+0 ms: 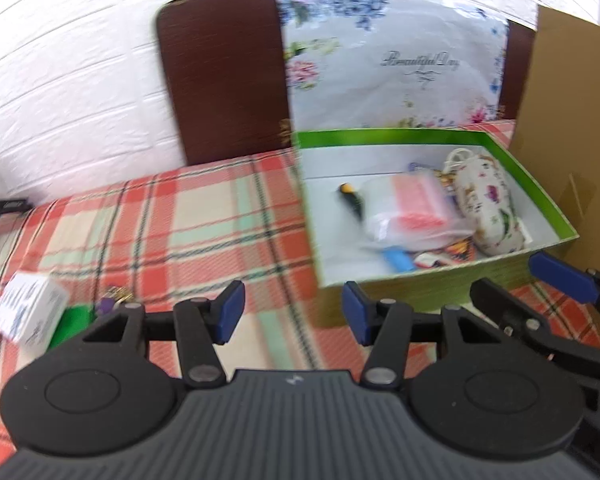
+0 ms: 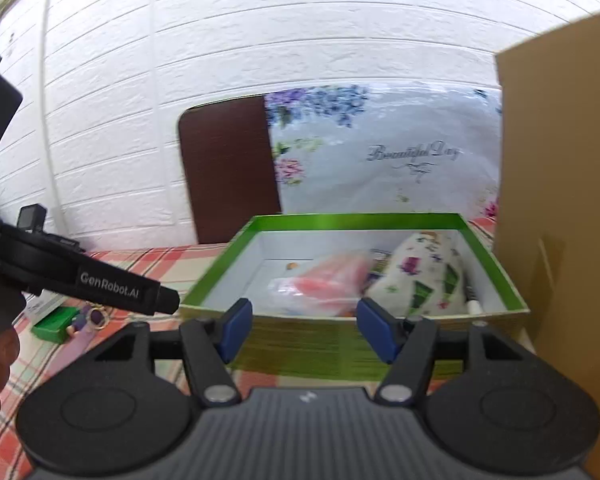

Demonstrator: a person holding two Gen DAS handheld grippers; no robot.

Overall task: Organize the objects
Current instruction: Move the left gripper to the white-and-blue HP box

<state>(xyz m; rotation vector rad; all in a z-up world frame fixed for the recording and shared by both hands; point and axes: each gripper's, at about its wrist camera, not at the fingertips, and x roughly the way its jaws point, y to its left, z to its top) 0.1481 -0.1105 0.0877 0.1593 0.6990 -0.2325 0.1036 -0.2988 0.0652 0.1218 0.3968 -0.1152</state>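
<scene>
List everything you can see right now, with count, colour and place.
box: 1, green with white inside, open, on the cloth at right
clear bag: 1, pink contents, in the box
floral pouch: 1, white with print, in the box at right
black and yellow tool: 1, in the box at left
blue item: 1, in the box's near corner, too blurred to name
white carton: 1, on the cloth at far left
green case: 1, beside the carton
keys: 1 bunch, purple tag, by the case
plaid cloth: 1, red and green
cardboard: 1, brown, right of the box
left gripper: open, empty
right gripper: open, empty
</scene>
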